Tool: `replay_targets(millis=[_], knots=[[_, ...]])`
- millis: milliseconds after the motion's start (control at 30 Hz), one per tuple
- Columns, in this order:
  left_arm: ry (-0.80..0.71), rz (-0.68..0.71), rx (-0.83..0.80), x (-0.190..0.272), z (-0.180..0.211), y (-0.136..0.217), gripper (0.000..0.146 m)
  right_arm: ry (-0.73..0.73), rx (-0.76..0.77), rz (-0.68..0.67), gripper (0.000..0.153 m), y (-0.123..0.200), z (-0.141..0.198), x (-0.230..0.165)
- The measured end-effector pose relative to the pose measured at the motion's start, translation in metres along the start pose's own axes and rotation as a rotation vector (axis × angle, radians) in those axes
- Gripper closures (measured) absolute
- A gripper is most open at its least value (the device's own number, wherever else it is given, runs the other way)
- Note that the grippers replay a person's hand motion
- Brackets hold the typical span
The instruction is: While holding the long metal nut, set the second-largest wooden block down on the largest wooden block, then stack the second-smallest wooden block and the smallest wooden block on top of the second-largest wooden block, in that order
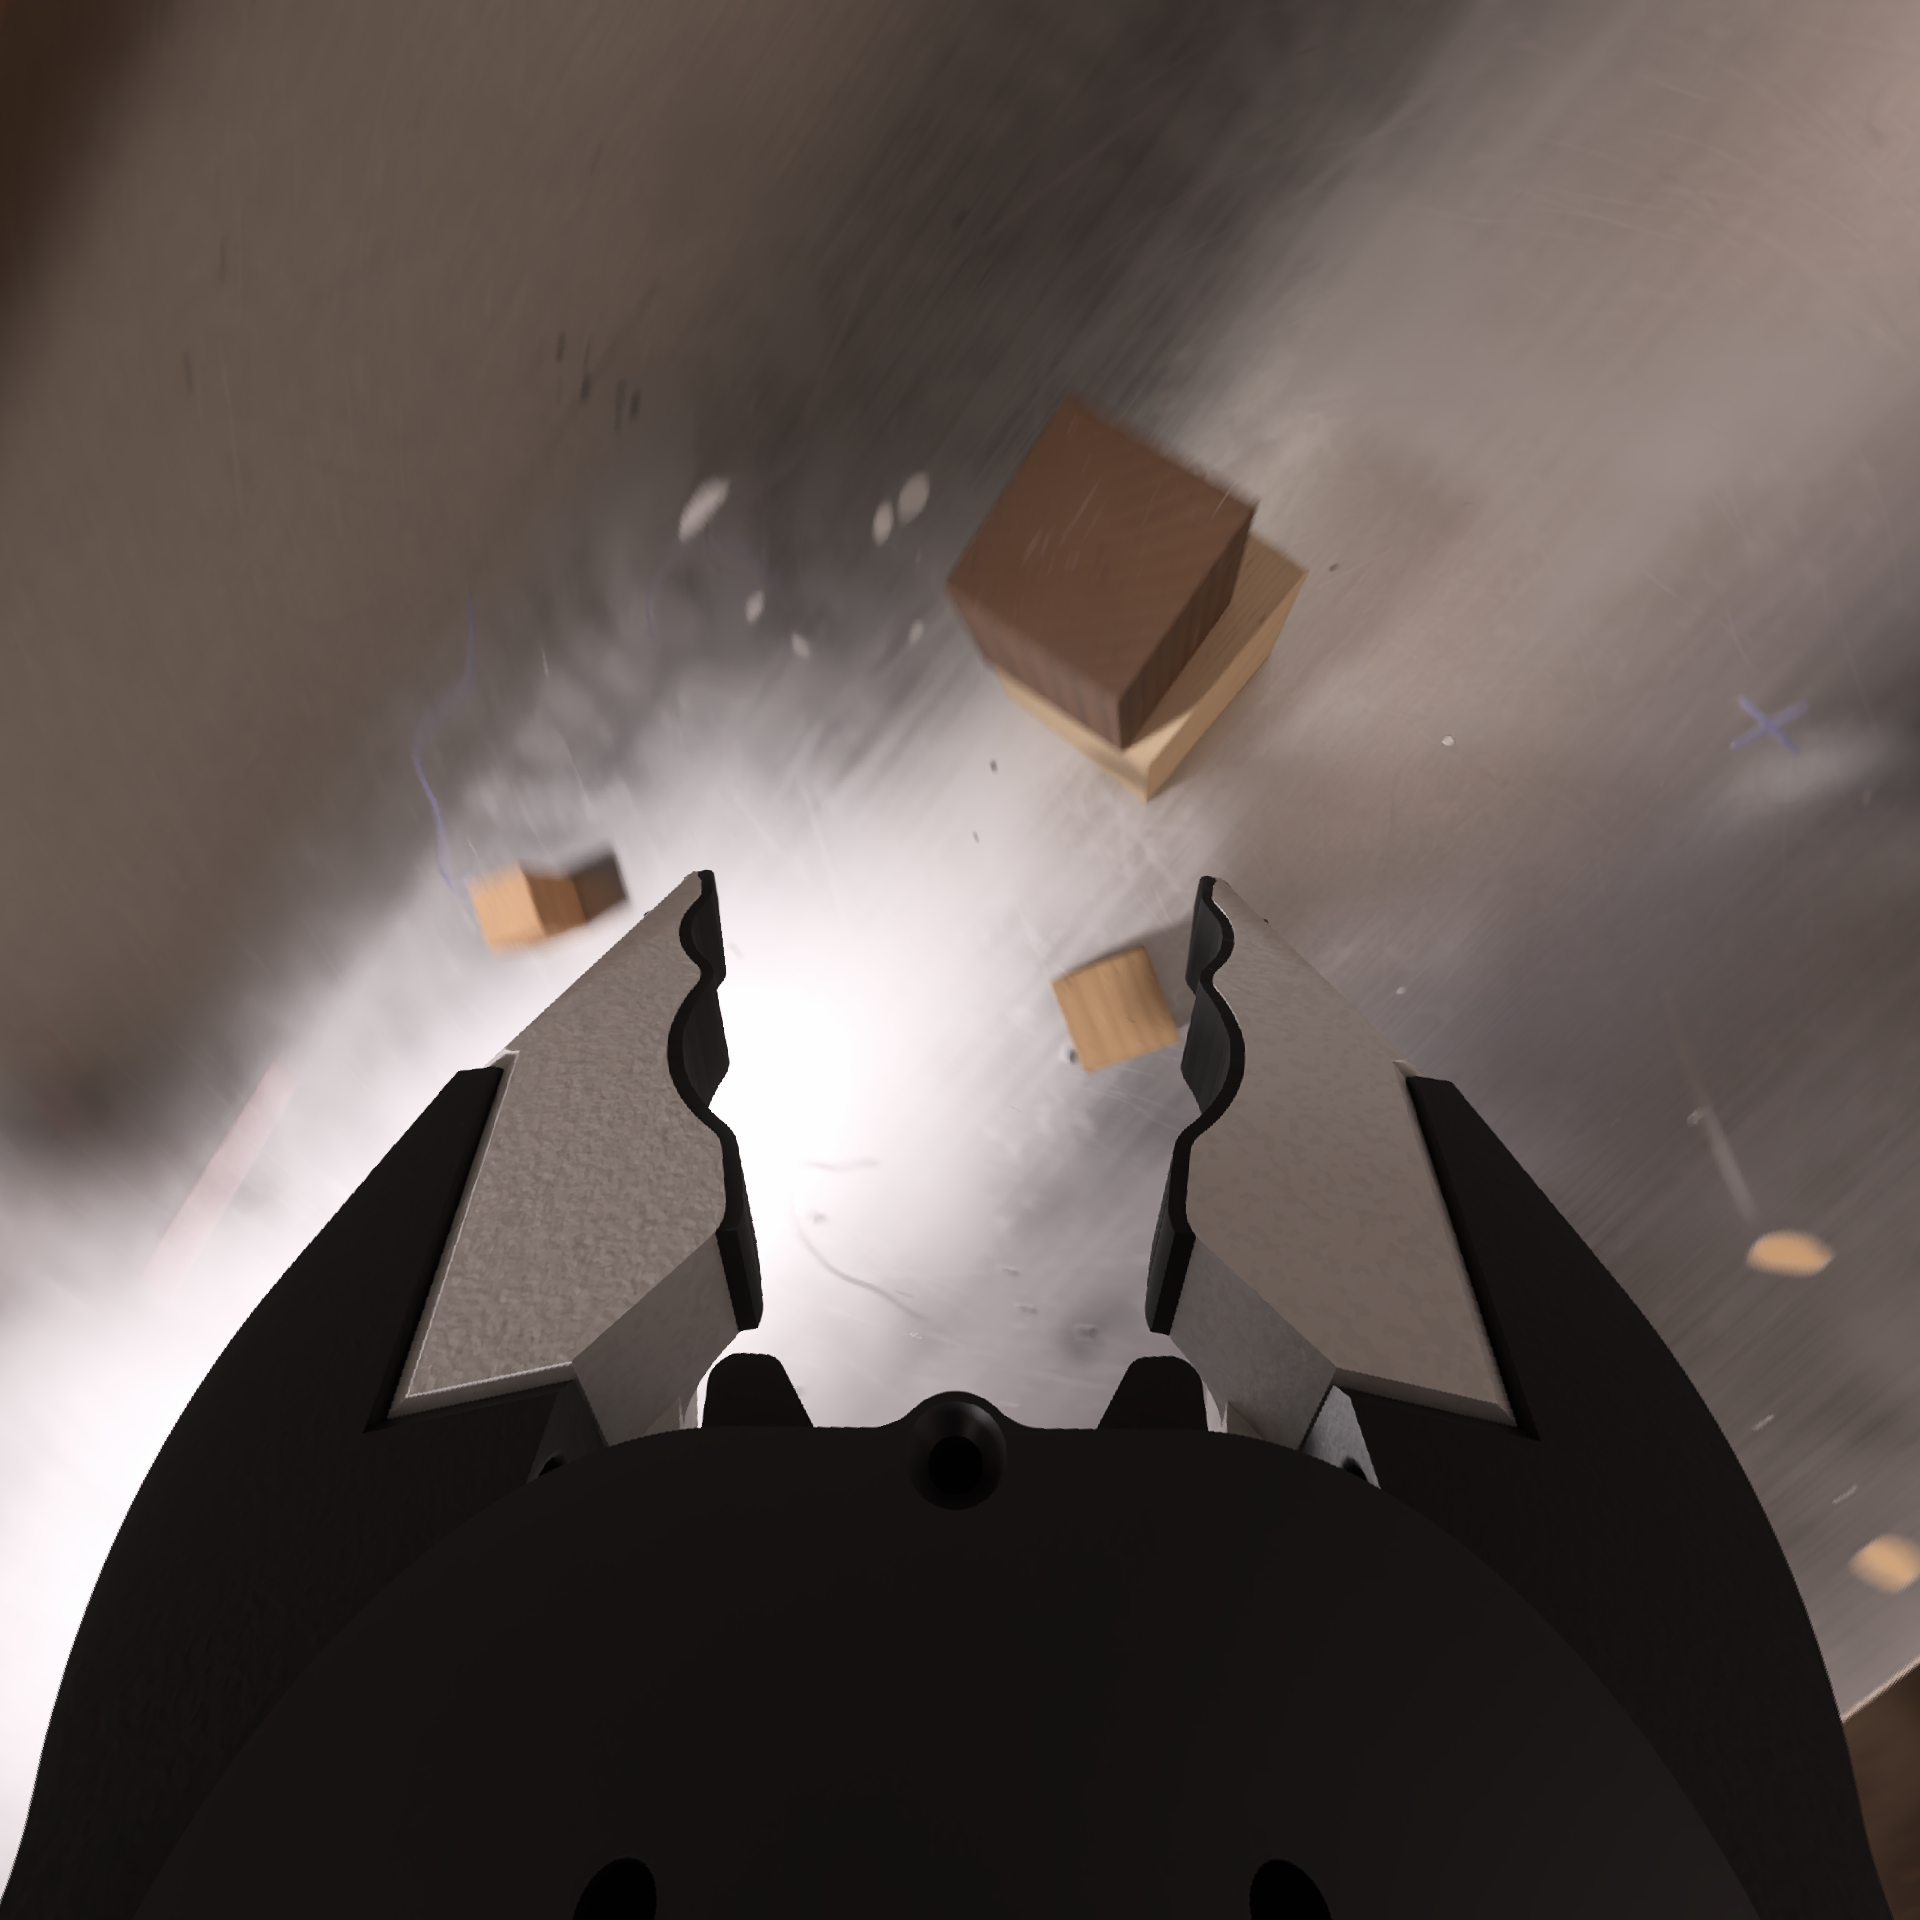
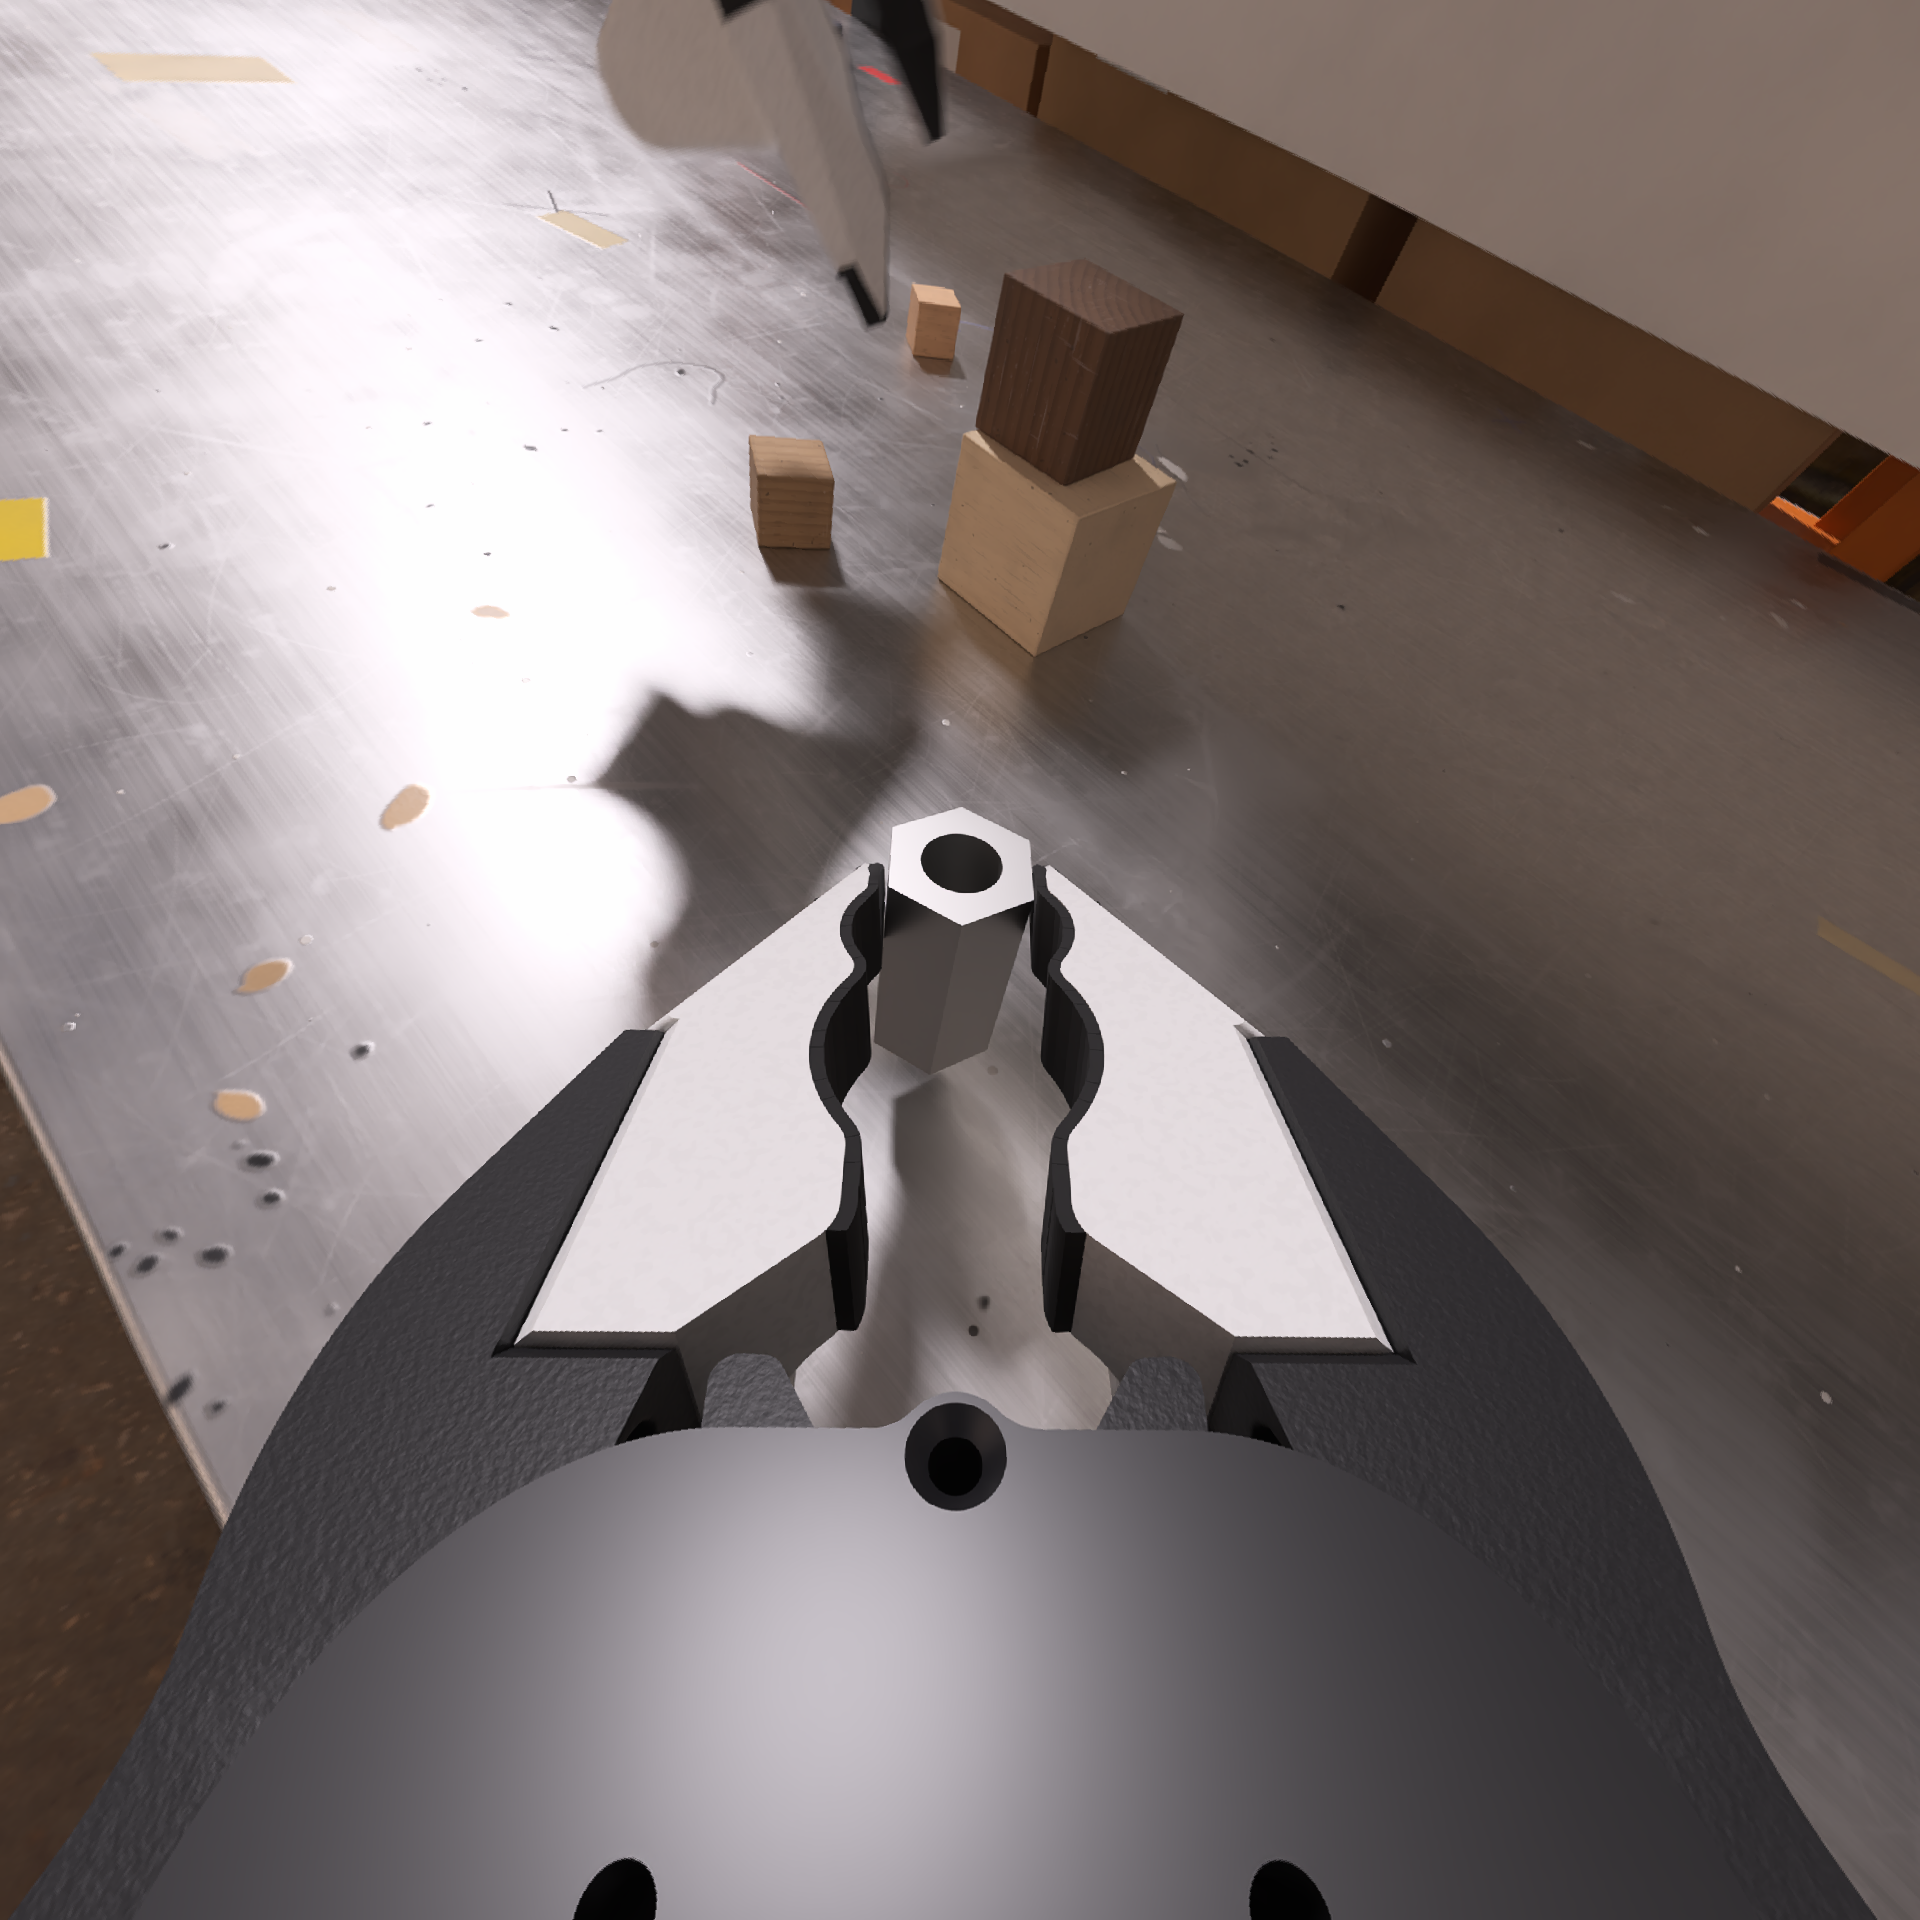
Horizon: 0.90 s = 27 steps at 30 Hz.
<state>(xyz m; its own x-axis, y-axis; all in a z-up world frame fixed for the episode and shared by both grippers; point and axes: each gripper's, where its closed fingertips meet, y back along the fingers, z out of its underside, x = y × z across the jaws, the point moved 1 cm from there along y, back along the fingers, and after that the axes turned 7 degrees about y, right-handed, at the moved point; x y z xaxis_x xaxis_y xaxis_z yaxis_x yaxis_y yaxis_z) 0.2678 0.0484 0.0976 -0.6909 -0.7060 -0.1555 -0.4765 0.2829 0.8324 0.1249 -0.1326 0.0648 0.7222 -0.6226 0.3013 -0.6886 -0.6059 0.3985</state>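
My right gripper (image 2: 954, 873) is shut on the long metal nut (image 2: 951, 935) and holds it upright just above the metal table (image 2: 1455, 935). The dark second-largest block (image 2: 1075, 374) sits on the pale largest block (image 2: 1049, 551), turned and offset from it. The same stack shows in the left wrist view, dark block (image 1: 1091, 582) over pale block (image 1: 1242, 665). The second-smallest block (image 2: 792, 490) (image 1: 1117, 1008) and the smallest block (image 2: 932, 320) (image 1: 545, 899) stand apart on the table. My left gripper (image 1: 956, 883) is open and empty, hovering above the table between them; it also shows far off (image 2: 899, 218).
The table's left edge (image 2: 104, 1247) drops to a brown floor. Brown boxes (image 2: 1195, 135) and an orange object (image 2: 1849, 520) line the far right side. Tape marks (image 2: 21, 528) and tan spots (image 2: 403, 805) lie flat on the table.
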Motion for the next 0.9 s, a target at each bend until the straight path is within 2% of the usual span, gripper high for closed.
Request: replay_targets(millis=[100, 167, 333, 367, 400, 467, 500, 600, 667, 767, 900], knots=[[0.271, -0.031, 0.023, 0.012, 0.036, -0.011, 0.052, 0.003, -0.001, -0.007, 0.125, -0.001, -0.001, -0.002], [0.366, -0.017, 0.052, 0.024, 0.052, -0.019, 0.049, 0.007, 0.001, -0.01, 0.125, -0.002, -0.002, -0.003], [0.449, -0.046, 0.067, 0.033, 0.066, -0.036, 0.05, 0.02, 0.01, -0.017, 0.125, -0.002, -0.007, -0.007], [0.452, -0.028, 0.057, 0.035, 0.067, -0.04, 0.052, 0.025, 0.011, -0.018, 0.125, -0.002, -0.007, -0.008], [0.441, -0.026, 0.051, 0.036, 0.067, -0.043, 0.061, 0.032, 0.01, -0.017, 0.125, -0.002, -0.008, -0.008], [0.402, -0.075, 0.066, 0.03, 0.063, -0.043, 0.113, 0.045, 0.007, -0.009, 0.125, -0.002, -0.008, -0.008], [0.379, -0.099, 0.068, 0.026, 0.059, -0.042, 0.117, 0.049, 0.007, -0.005, 0.125, -0.001, -0.008, -0.007], [0.264, -0.086, 0.148, 0.014, 0.03, -0.026, 0.117, 0.044, 0.01, -0.001, 0.125, 0.0, -0.007, -0.005], [0.119, -0.055, 0.228, 0.009, -0.001, -0.009, 0.117, 0.041, 0.009, 0.001, 0.125, 0.001, -0.007, -0.004], [-0.114, 0.072, 0.276, 0.011, -0.041, 0.01, 0.117, 0.04, 0.006, 0.002, 0.125, 0.001, -0.006, -0.003], [-0.331, 0.293, 0.205, 0.023, -0.067, 0.021, 0.117, 0.044, 0.004, 0.009, 0.125, 0.001, -0.005, -0.002]])
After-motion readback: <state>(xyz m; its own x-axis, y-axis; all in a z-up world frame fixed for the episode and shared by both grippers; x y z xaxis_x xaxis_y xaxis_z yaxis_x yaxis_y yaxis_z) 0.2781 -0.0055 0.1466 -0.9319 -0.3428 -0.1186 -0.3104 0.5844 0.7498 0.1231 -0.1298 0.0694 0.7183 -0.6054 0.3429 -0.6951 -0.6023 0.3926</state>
